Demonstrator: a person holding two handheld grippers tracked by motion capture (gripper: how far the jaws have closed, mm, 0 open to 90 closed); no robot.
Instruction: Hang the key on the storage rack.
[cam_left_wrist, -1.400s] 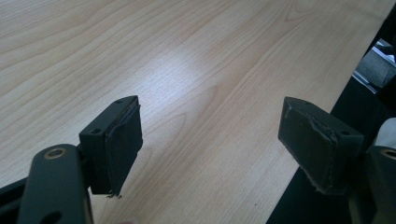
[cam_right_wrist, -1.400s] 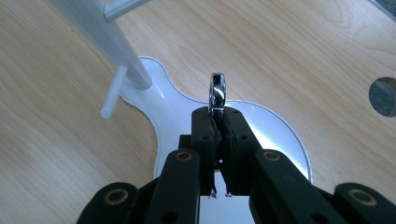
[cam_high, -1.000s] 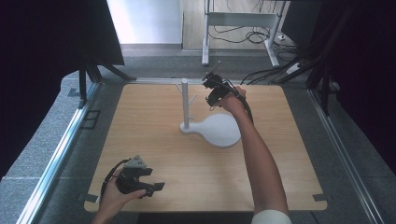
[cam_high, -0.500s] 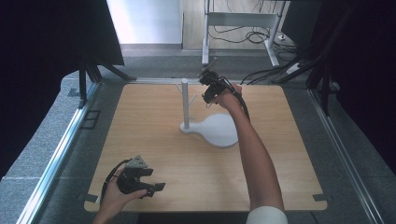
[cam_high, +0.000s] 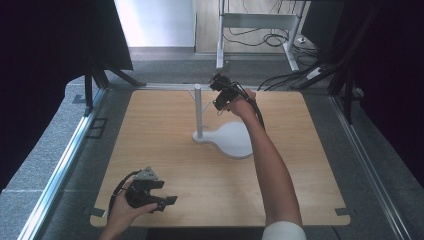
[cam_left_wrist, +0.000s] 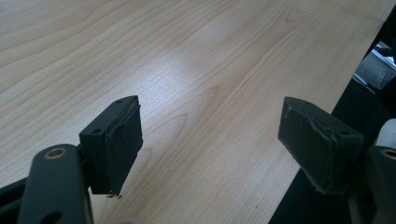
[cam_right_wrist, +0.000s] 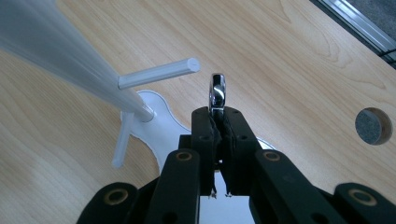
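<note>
A white stand, its post (cam_high: 198, 112) rising from a flat white base (cam_high: 234, 141), is at the table's far middle. In the right gripper view the post (cam_right_wrist: 70, 56) runs blurred across the top left, with a short white peg (cam_right_wrist: 159, 73) sticking out toward me. My right gripper (cam_high: 218, 94) hovers just right of the post's top. It is shut on a shiny metal ring (cam_right_wrist: 218, 91), seen edge-on above its jaws (cam_right_wrist: 218, 122), a little right of the peg's tip. My left gripper (cam_high: 167, 201) rests low at the table's front left, open and empty (cam_left_wrist: 210, 135).
The wooden table (cam_high: 165, 135) has a round cable hole (cam_right_wrist: 372, 126) in it. Its front edge (cam_left_wrist: 308, 154) runs close past my left gripper. A metal rail (cam_high: 65, 165) borders the left side, and cables (cam_high: 280, 80) lie on the floor behind.
My right gripper has drifted slightly left and up with the ring, closer to the top of the post. The left gripper has stayed where it was.
</note>
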